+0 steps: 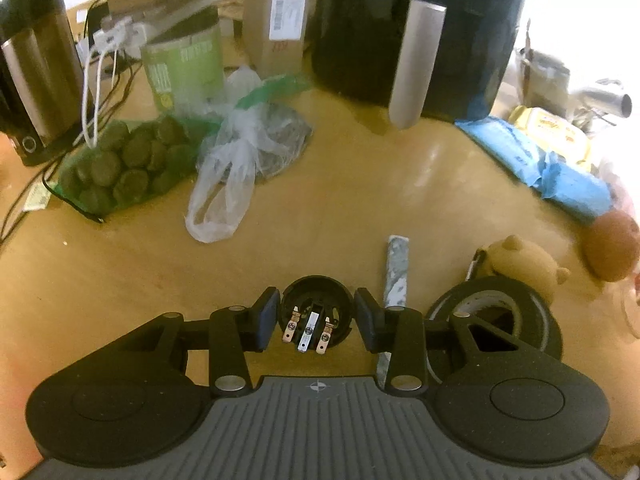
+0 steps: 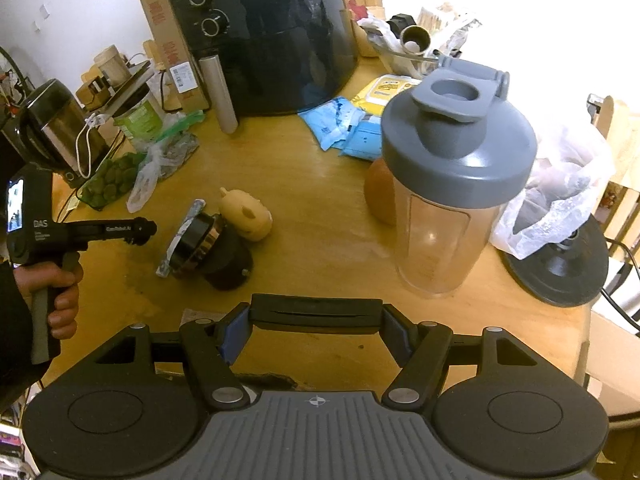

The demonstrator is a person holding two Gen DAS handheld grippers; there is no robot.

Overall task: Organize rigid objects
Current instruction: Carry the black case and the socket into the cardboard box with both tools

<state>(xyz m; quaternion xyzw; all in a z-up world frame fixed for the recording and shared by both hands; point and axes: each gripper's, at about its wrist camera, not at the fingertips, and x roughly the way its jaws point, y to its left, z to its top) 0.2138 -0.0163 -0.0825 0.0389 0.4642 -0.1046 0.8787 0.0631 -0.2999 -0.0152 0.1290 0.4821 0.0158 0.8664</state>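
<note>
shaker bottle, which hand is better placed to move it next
Neither is free. The right tongs hold a flat black bar, but the shaker bottle stands just ahead of them. The left tongs grip a black plug, so right, after unloading.

Strong white light pours in from my upper right in both views, burning that corner out to blank white. On my left-wrist view it washes over the blue packet [image 1: 552, 160] and the yellow pack [image 1: 556, 128], which are soft and smeared there. The wooden table [image 1: 360, 208] carries a pale sheen below the air fryer [image 1: 420, 32], and a short shadow sits under its handle. The far clutter on the left is dimmer and slightly blurred. My own frame at the bottom is sharp. On my right-wrist view the shaker bottle [image 2: 448, 184] stands backlit, its clear wall glinting. Fisheye bending curves the table edges, and the corners fall to black.
</note>
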